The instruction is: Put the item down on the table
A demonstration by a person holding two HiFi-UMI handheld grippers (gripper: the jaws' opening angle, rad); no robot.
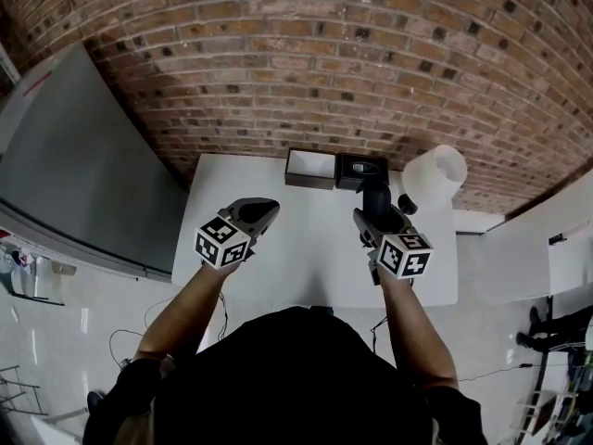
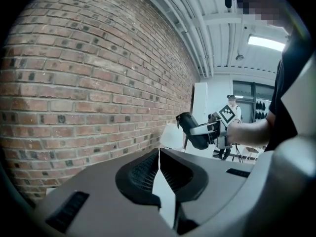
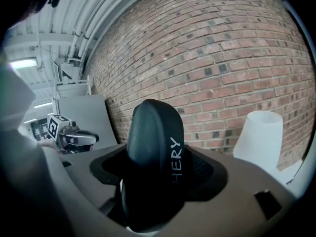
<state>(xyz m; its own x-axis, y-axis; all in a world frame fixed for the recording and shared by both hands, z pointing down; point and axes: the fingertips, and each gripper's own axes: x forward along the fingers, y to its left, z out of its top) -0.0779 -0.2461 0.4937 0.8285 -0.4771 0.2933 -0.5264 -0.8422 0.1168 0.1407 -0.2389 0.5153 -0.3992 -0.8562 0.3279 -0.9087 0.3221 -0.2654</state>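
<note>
Fingers [image 3: 203,168] of the right gripper [image 3: 153,181] are clenched on a black rounded case [image 3: 154,157] with white letters "HERY" on its side. The case stands upright between them, over the far right part of the white table [image 1: 306,258]; no view shows whether it touches the tabletop. The left gripper [image 2: 159,154] has its jaws pressed together with nothing between them, and hangs over the table's left side. At the far edge sit an open box [image 1: 310,167], a black box [image 1: 359,170] and, to the right, a white lampshade [image 1: 434,179], before a brick wall [image 1: 306,63].

Head view looks down on table [image 1: 306,248]; gripper views share brick wall [image 2: 98,83].
</note>
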